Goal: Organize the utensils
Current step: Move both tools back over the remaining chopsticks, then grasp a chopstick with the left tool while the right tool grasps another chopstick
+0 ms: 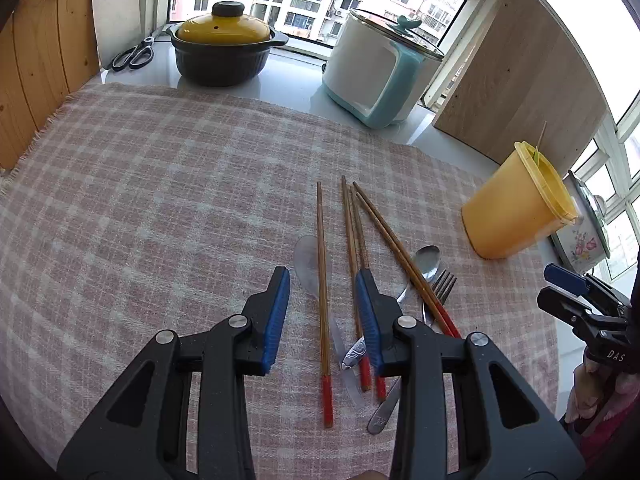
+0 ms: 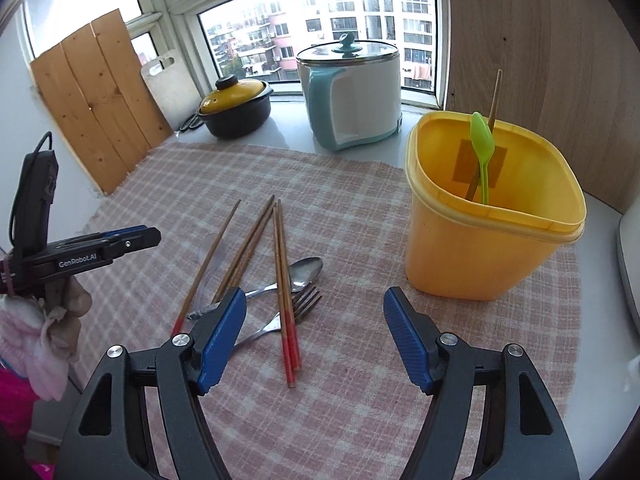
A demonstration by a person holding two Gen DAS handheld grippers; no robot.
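Observation:
Several wooden chopsticks with red ends (image 1: 323, 280) (image 2: 285, 280) lie on the checked cloth (image 1: 160, 200) with a metal spoon (image 1: 426, 262) (image 2: 306, 272), a metal fork (image 1: 442, 284) (image 2: 304, 304) and a clear plastic spoon (image 1: 307, 264). A yellow tub (image 1: 516, 208) (image 2: 488, 232) stands to their right and holds a green spoon (image 2: 482, 148) and one chopstick (image 2: 495, 96). My left gripper (image 1: 323, 280) is open, its jaws on either side of one chopstick. My right gripper (image 2: 316, 308) is open and empty, above the cloth between the utensils and the tub.
A black pot with a yellow lid (image 1: 226, 46) (image 2: 236, 108), a white and teal cooker (image 1: 380, 68) (image 2: 352, 92) and scissors (image 1: 134, 54) stand at the back by the window. Wooden boards (image 2: 100, 108) (image 1: 520, 80) lean at both sides.

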